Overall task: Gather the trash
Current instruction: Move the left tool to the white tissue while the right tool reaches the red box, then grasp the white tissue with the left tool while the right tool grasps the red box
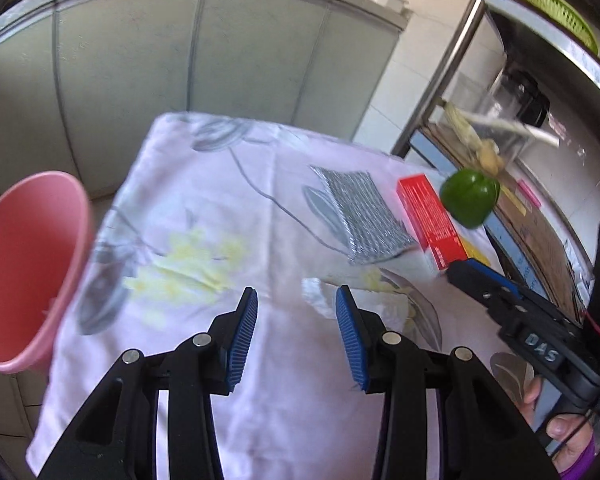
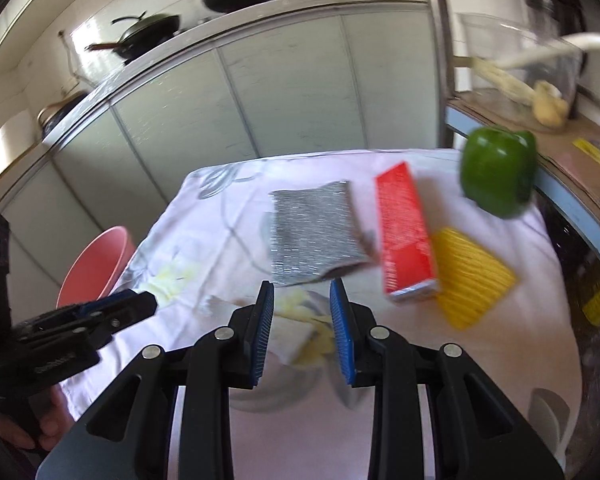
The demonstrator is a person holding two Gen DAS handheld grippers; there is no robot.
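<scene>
Pale yellow peel scraps (image 1: 188, 264) lie on the white flowered tablecloth (image 1: 220, 360), with more scraps (image 2: 300, 304) and a white crumpled wrapper (image 2: 290, 338) just ahead of my right gripper (image 2: 302, 328). A pink bin (image 1: 24, 280) stands off the table's left edge; it also shows in the right wrist view (image 2: 96, 264). My left gripper (image 1: 296, 332) is open and empty above the cloth. My right gripper is open and empty over the wrapper; it also shows in the left wrist view (image 1: 472, 276).
On the cloth lie a silver scouring cloth (image 2: 316, 232), a red box (image 2: 406, 236), a yellow ridged pad (image 2: 468, 280) and a green bell pepper (image 2: 498, 172). A metal shelf rack (image 1: 540, 184) stands at the right. Grey cabinets (image 1: 180, 60) stand behind.
</scene>
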